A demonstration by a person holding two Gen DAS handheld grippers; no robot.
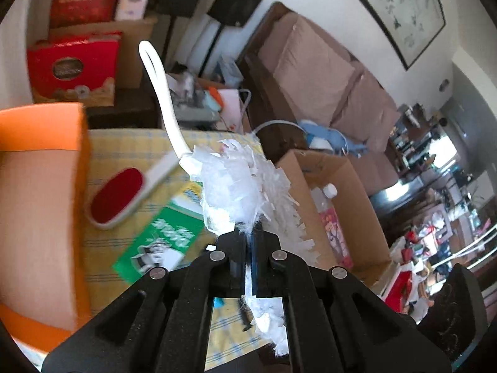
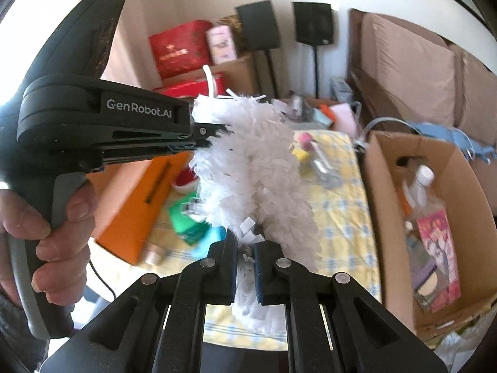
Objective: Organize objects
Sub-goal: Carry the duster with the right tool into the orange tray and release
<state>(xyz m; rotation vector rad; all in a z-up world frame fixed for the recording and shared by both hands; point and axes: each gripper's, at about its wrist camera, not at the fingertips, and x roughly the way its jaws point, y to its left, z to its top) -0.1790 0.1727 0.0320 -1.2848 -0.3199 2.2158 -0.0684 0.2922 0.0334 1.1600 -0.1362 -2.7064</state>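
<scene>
With the white duster (image 1: 236, 183) clamped in both the left gripper (image 1: 247, 239) and the right gripper (image 2: 245, 244) and held above the surface (image 2: 338, 205), it is best kept level and carried to the cardboard box (image 2: 385, 186) at the right.

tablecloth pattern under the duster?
Yellow cloth with a pale blue-and-white check, on the table. Clearest in the right wrist view.
</scene>
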